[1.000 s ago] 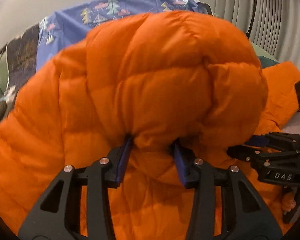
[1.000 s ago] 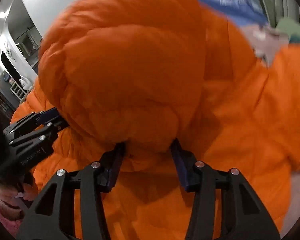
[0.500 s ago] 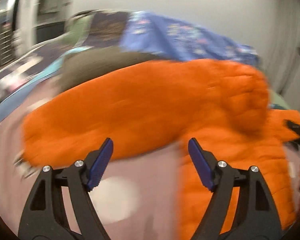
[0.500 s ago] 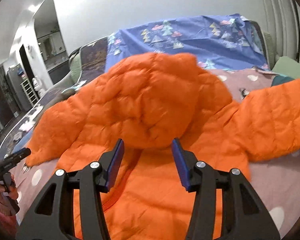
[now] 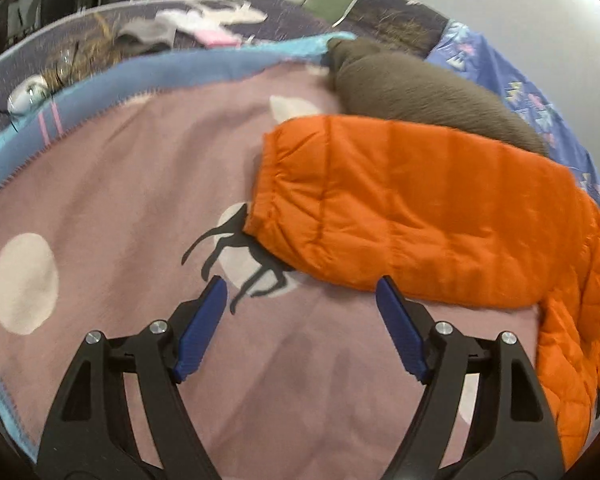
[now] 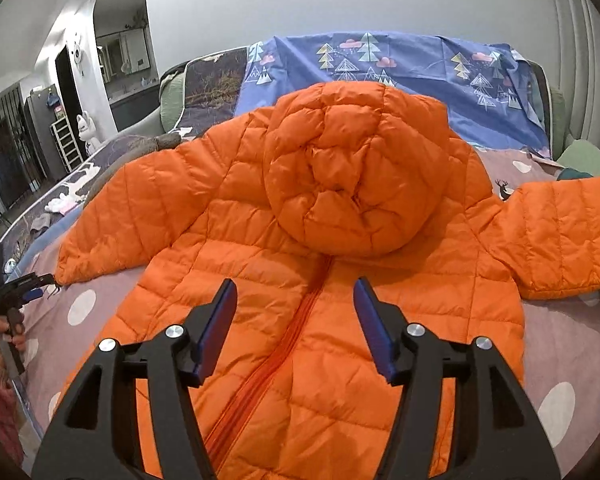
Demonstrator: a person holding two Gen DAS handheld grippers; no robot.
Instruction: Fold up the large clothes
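An orange puffer jacket (image 6: 324, 280) lies front up on the pink blanket (image 6: 568, 340), zipper closed, with its hood (image 6: 352, 184) folded down over the chest and both sleeves spread out. My right gripper (image 6: 294, 300) is open and empty above the jacket's zipper. My left gripper (image 5: 300, 300) is open and empty over the blanket, just short of the cuff of the jacket's left sleeve (image 5: 400, 204). The left gripper also shows at the far left of the right wrist view (image 6: 28, 284).
A brown pillow (image 5: 412, 88) lies behind the sleeve. A blue tree-print sheet (image 6: 400, 68) covers the sofa back. The blanket's blue edge (image 5: 140, 76) runs along the left side. Small clothes (image 5: 196, 28) lie on a dark cover beyond it.
Both grippers let go of the hood, which now rests folded on the chest. The right gripper drew back; the left swung out to the left sleeve cuff.
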